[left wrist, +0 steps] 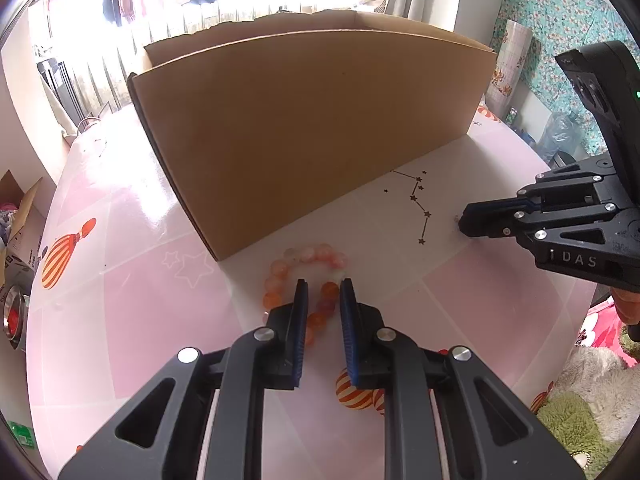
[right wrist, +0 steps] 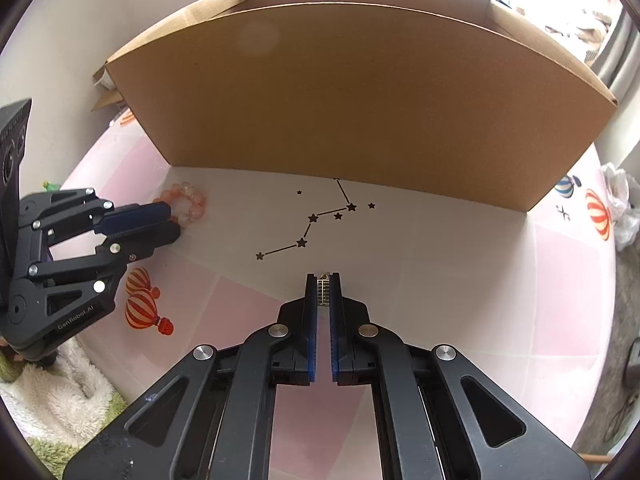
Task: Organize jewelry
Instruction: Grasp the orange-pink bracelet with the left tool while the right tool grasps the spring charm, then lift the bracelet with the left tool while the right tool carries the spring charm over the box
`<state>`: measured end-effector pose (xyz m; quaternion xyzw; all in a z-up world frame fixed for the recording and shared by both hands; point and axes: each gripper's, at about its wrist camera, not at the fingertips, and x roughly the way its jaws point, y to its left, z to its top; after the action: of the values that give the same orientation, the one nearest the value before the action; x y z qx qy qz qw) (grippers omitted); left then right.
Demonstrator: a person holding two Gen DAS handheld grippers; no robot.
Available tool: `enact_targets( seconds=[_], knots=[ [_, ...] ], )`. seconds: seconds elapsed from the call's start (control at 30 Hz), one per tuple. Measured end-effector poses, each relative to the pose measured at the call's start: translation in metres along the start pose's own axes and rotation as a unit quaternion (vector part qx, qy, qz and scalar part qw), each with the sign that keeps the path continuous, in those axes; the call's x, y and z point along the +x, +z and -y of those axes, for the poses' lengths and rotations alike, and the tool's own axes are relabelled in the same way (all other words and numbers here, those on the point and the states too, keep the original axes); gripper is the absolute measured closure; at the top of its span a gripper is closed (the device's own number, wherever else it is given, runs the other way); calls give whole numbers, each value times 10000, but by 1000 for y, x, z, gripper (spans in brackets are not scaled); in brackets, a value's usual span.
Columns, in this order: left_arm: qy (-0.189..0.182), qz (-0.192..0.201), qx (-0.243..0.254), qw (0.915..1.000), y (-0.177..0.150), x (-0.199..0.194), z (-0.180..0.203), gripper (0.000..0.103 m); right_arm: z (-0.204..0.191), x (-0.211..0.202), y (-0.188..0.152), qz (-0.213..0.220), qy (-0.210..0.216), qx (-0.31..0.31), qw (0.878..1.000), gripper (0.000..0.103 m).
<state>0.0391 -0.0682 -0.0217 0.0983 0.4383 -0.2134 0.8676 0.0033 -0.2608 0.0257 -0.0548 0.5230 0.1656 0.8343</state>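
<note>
The pink-and-white glossy table cover (right wrist: 460, 280), smooth and printed with striped balloons and a black star constellation, carries everything. On it stands the large brown cardboard box (right wrist: 360, 92), open at the top with a ragged torn rim at the back, its matte near wall just behind both pieces of jewelry.

The left gripper (left wrist: 323, 292), black hard plastic with ribbed blue pads, points steeply down at the orange and pale pink beaded bracelet (left wrist: 304, 264), a ring of round, glassy beads lying on the table just beside the box's near corner. Its jaws stand narrow, with a stretch of the bead ring between them; the right wrist view suggests the pads are closed on that stretch, though I cannot tell how firmly.

The right gripper (right wrist: 323, 280) is closed tight on a small silver metal piece (right wrist: 323, 290), a flat, ladder-patterned strip with a tiny loop at its tip, at or just above the white part of the cover.

Judging by this, the step in hand is the pick-up: both pieces are gripped but neither is in the box. The next move likely calls for lifting each one clear over the tall wall; the smooth beads could slip and the thin strip could twist.
</note>
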Motion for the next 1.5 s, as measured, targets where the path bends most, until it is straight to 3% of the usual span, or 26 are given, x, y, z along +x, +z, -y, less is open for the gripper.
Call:
enact_targets(
  seconds=[0.53,0.6,0.97,1.2,1.5],
  knots=[
    [30,0,101,9999,-1,-1,3,87,48,-18,8,272,310,566,9975,101],
    [72,10,128,9999,0,0,4,87,32,-11,1,309,339,623,9970,101],
    [148,172,206,9995,5,-4,8,94,44,-32,1,564,528,868,9932,101],
    [-350,638,-203,9971,26,-40,-5,94,57,-56,9,966,753,1125,9861,101],
    [-1393,1174,-270,9829,67,-86,-4,94,74,-95,41,1726,1032,1149,9728,101]
  ],
)
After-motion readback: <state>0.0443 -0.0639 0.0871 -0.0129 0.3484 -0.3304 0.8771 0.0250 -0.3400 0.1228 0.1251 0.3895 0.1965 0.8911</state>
